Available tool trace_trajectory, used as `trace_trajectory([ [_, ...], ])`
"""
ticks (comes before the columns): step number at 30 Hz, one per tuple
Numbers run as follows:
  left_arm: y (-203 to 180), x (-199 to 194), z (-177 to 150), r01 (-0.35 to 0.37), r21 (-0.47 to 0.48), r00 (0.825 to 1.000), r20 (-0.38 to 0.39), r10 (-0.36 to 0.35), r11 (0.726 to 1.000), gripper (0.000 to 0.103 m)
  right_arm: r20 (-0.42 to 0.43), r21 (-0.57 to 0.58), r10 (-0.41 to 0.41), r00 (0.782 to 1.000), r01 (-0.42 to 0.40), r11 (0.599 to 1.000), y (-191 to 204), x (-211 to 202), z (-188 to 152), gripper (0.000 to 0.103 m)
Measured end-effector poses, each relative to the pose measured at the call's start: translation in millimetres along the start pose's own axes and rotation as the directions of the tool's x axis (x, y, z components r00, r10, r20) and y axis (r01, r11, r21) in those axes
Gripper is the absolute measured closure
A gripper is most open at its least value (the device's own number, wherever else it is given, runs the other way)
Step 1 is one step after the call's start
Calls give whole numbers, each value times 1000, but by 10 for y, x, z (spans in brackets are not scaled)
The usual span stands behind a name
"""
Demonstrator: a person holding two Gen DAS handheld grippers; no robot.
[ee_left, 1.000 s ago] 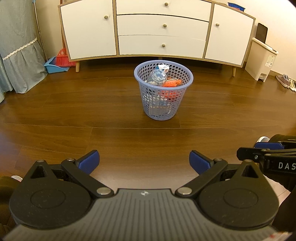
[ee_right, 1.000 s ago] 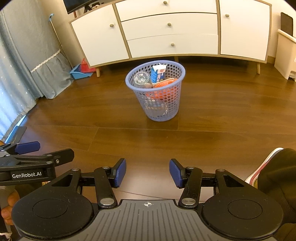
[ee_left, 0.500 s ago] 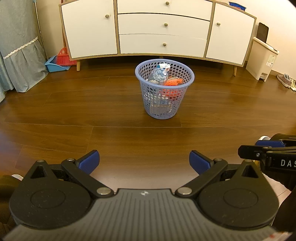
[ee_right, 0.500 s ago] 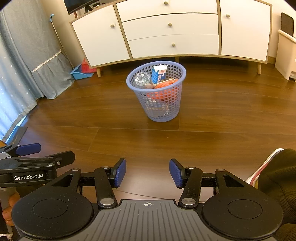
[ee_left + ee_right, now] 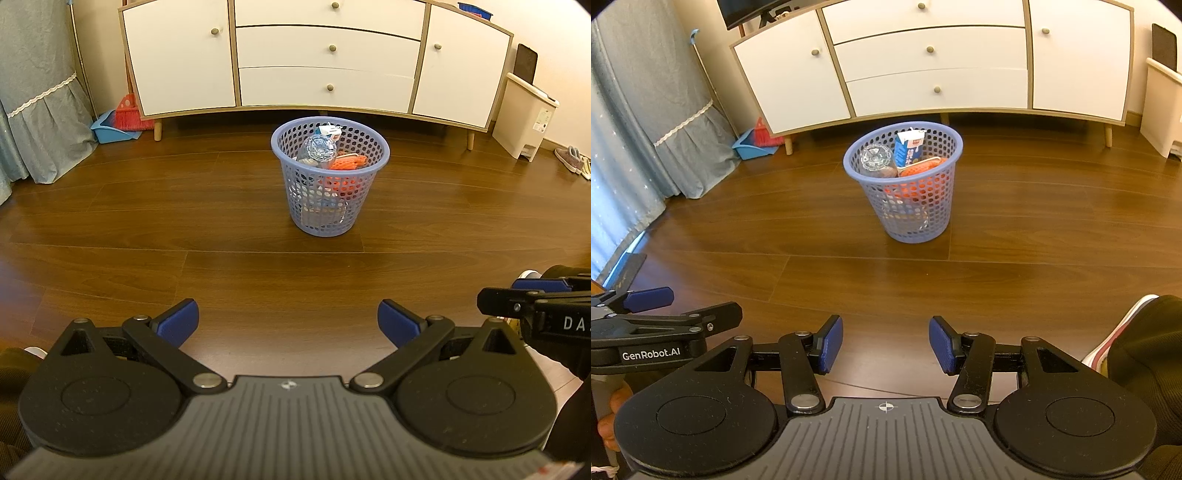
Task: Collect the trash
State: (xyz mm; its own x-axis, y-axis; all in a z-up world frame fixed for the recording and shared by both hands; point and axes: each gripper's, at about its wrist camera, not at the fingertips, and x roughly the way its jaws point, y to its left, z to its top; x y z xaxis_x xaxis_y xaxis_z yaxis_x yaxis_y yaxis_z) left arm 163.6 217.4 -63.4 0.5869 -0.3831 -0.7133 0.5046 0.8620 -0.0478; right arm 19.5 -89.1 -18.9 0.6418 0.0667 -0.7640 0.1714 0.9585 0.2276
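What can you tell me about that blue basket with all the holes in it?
The basket looks like pale blue plastic, round, wider at its rim than its base, with small holes all over its wall. It stands upright on the wooden floor in front of the white cabinet, touching neither gripper. Inside are a clear bottle, a blue-and-white carton and an orange wrapper, reaching the rim.

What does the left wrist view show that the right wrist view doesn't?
Only the left wrist view shows the slippers at far right and the whole beige pedal bin. Only the right wrist view shows the dark screen above the sideboard and the milk carton's blue face. Both show the lilac basket of trash on the wood floor, the white sideboard, the dustpan and broom, and both tongs open and empty: left tongs, right tongs.
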Motion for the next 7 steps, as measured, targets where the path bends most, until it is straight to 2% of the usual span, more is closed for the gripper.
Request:
trace_trajectory([
  [7, -7, -3, -7, -4, 3, 1000, 5, 4, 1000, 1, -2, 0, -1, 1000, 1, 1000, 0, -2, 3, 54],
])
